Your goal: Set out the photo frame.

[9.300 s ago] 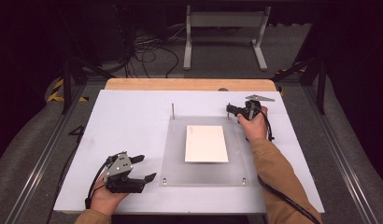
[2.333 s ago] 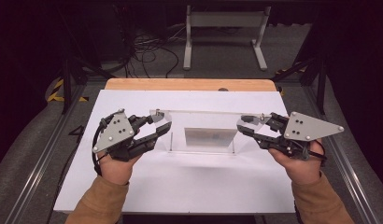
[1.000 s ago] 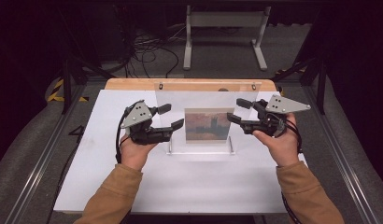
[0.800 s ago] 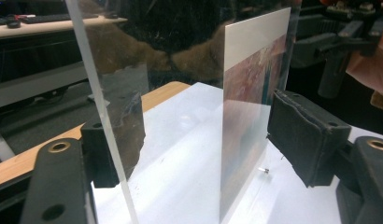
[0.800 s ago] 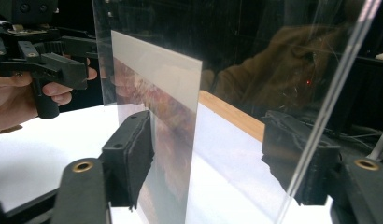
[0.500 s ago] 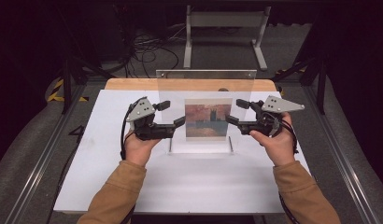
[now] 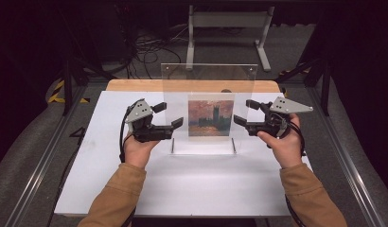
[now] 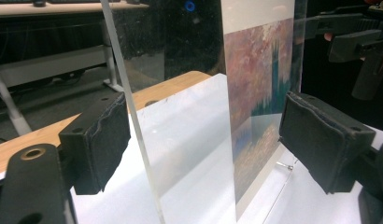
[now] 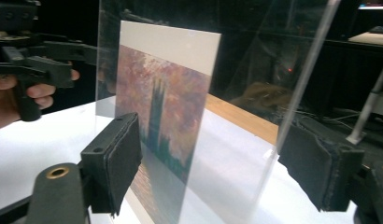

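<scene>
A clear acrylic panel (image 7: 208, 90) stands upright on the white board (image 7: 192, 189), resting on two metal pins (image 7: 172, 145). It holds a picture (image 7: 211, 118) of towers under a red sky. My left gripper (image 7: 169, 115) straddles the panel's left edge (image 8: 133, 121). Its jaws have just been opening, and the pads (image 8: 98, 140) stand clear of the sheet. My right gripper (image 7: 242, 111) straddles the right edge (image 9: 301, 79) the same way; its jaws have also just been opening, with gaps at both pads (image 9: 119, 158). Each gripper view shows the picture (image 8: 259, 84) (image 9: 166, 102).
The white board lies on a wooden tabletop (image 7: 135, 85). Behind it, a metal stand (image 7: 225, 28) and loose cables (image 7: 149, 45) sit on the dark floor. Rails run along both sides of the table (image 7: 40, 156).
The panel lay flat on the board at first, was lifted by both grippers, and has tipped to fully upright within the last second. Both pairs of jaws have widened off its edges.
</scene>
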Tool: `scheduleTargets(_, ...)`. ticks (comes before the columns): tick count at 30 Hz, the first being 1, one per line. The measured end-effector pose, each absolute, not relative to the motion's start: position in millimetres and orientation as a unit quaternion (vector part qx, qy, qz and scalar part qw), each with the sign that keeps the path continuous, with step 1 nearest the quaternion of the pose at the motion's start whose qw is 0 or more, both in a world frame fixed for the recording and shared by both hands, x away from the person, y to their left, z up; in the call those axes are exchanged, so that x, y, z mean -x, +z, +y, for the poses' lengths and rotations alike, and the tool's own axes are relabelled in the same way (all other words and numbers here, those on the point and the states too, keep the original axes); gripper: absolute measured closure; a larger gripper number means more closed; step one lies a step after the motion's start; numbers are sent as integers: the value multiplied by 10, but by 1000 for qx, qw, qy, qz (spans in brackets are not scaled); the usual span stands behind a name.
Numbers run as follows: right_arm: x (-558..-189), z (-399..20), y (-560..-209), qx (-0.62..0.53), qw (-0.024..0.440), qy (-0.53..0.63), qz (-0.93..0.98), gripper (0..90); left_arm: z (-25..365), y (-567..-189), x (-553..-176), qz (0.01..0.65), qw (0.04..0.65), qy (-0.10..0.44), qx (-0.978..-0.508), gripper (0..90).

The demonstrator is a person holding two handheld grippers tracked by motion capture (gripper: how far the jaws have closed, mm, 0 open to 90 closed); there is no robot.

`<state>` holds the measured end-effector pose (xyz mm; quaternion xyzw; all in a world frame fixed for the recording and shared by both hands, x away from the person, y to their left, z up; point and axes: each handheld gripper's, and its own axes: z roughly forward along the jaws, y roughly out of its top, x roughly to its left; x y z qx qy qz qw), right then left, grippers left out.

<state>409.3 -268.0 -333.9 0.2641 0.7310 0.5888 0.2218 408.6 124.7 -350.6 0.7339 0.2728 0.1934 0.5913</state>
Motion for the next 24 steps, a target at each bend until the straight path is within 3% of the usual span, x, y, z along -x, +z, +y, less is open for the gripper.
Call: scheduleTargets(24, -3539, -3421, -3392, -301, 256, 530, 750, 157, 1953, -3600, -3517, 288, 545, 207, -760, 105)
